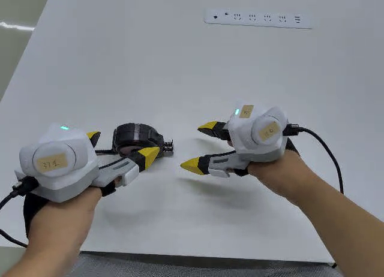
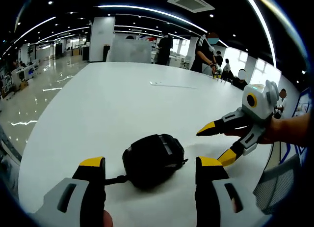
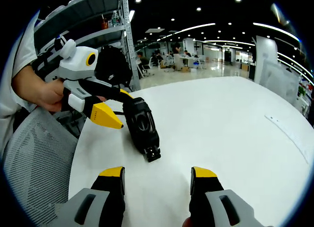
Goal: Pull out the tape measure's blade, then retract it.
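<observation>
Tabletop [image 1: 180,67], white, with tape measure [image 1: 137,138] and power strip [image 1: 258,17]; open-plan office [image 3: 206,55] beyond.

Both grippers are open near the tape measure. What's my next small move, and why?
Probably shut the left gripper on the tape measure: its open jaws flank the black case, which lies ungripped on the table. The right gripper, also open, sits short of the blade hook and needs the case held.

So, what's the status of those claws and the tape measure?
Left gripper open, straddling tape measure. Right gripper open, facing its hook, apart. Blade not out. Nothing between.
</observation>
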